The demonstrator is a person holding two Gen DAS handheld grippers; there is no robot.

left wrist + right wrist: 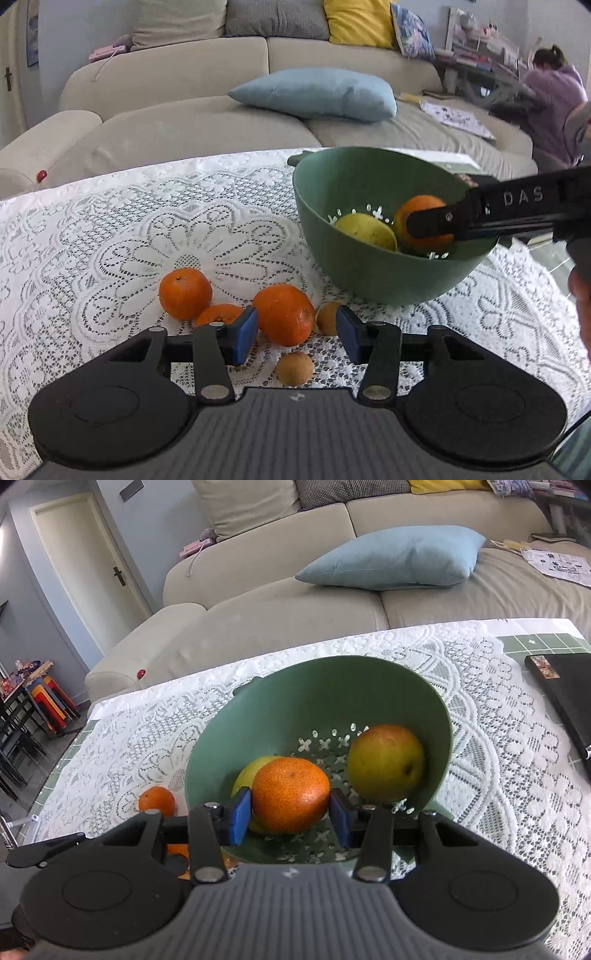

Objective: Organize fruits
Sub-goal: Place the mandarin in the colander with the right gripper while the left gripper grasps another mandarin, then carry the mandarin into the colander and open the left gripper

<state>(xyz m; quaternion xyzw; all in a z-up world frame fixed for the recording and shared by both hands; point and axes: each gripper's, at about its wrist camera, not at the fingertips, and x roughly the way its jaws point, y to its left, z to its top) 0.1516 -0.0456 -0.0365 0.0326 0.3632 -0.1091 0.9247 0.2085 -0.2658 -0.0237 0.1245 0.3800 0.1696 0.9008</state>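
Note:
A green colander bowl [369,273] [439,716] stands on the lace tablecloth [110,240]. My right gripper [291,819] [428,225] reaches into it, shut on an orange [290,799] [421,206]. Under that orange lies a yellow-green fruit [255,770] [364,230], and a reddish-green fruit [386,762] rests against the bowl's right wall. In front of the bowl my left gripper [297,339] stands open around a large orange [284,314] on the cloth, with a gap at the right pad [349,339]. Two more oranges [185,293] [218,314] and two small brown fruits [328,317] [294,368] lie close by.
A beige sofa [184,122] with a blue pillow [317,92] runs along the table's far edge. A black flat case [565,690] lies on the table to the right of the bowl. A person in purple [554,96] sits at the far right.

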